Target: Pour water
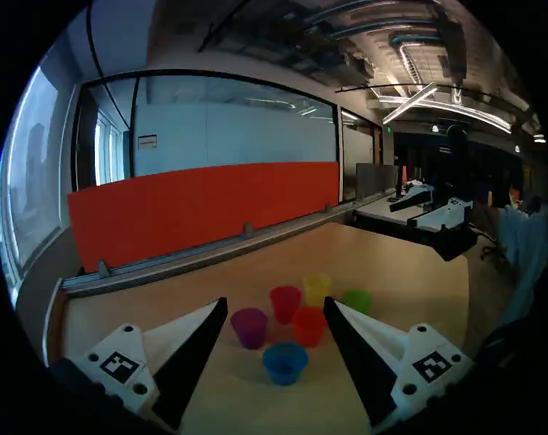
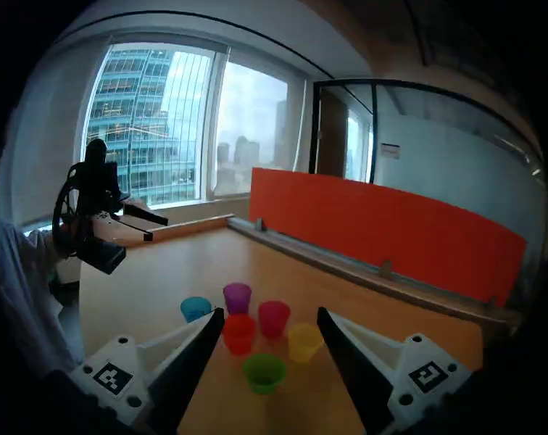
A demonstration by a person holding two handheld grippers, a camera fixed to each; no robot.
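Cups (image 1: 309, 325), perhaps empty, clustered on table (image 1: 390, 261); left gripper (image 1: 275, 301) and right gripper (image 2: 270, 310) fingers apart.

Six plain cups, lower centre of frame: purple cup (image 1: 249, 327), magenta cup (image 1: 285, 303), yellow cup (image 1: 317, 288), green cup (image 1: 356, 300), orange-red cup (image 1: 309, 325), blue cup (image 1: 285, 362). Pale wood desk (image 1: 390, 261). Bright orange partition (image 1: 201, 206), centre left. White with black inner faces, black-and-white square markers: left gripper (image 1: 274, 300), right gripper (image 2: 269, 312).

We note an orange partition (image 1: 201, 210) along the far edge of the wooden desk (image 1: 390, 254). Behind the partition stands a glass wall (image 1: 230, 130); left of the partition, tall windows (image 2: 158, 123).
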